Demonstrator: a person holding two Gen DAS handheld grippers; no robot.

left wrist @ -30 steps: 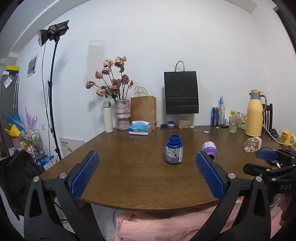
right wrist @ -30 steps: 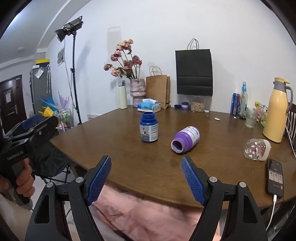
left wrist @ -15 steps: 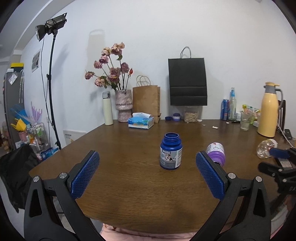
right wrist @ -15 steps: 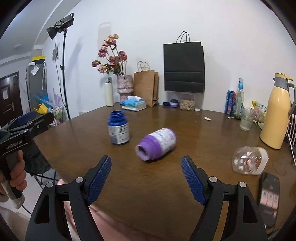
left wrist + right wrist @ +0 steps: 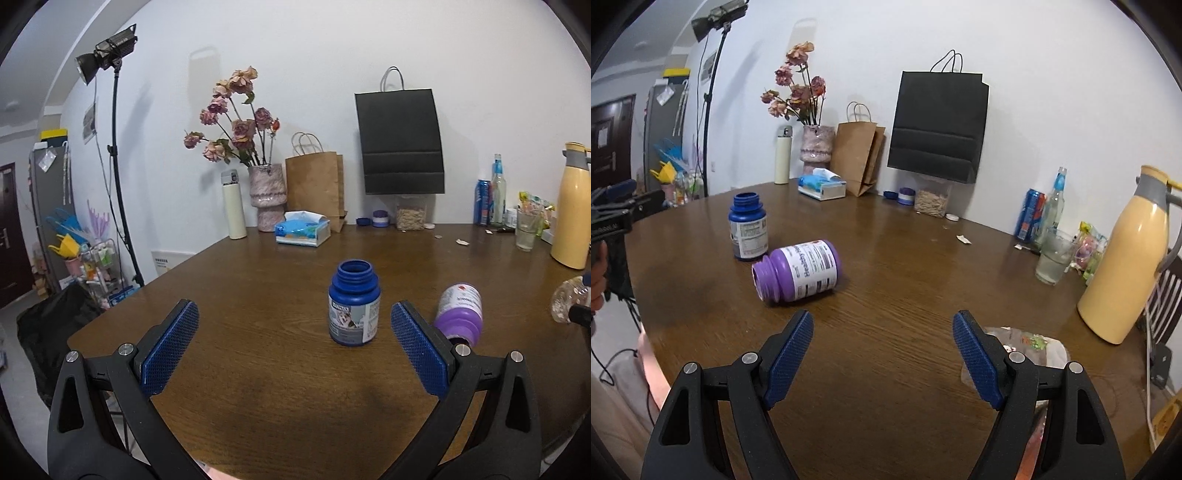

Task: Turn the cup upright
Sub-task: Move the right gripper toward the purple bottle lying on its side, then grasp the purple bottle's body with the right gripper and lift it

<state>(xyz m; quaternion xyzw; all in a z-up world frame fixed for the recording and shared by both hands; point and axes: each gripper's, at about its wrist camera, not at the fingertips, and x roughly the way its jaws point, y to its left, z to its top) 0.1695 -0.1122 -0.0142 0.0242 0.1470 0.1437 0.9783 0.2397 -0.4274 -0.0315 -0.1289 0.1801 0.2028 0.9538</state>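
Item 1: left tongs (image 5: 293, 347), fingers standing wide apart, gripping nothing, hovering above the near part of the brown wooden counter (image 5: 258, 280).

Item 2: right tongs (image 5: 882, 356), likewise spread wide and carrying nothing, hovering over the counter.

Item 3: purple cup (image 5: 798, 271), a jar-shaped container with a white label, lying on its side on the counter, its open mouth facing toward the near left of the right tongs. It is resting ahead of and to the left of the right tongs, well apart from them; in the left view (image 5: 460, 314) it is sitting just beyond the right finger of the left tongs.

Item 4: blue jar (image 5: 354, 302), standing upright and uncapped, ahead of the left tongs and between their 2 fingers in line of sight, just beside the purple cup.

Item 5: clear patterned glass (image 5: 1027, 345), lying on the counter directly behind the right finger of the right tongs.
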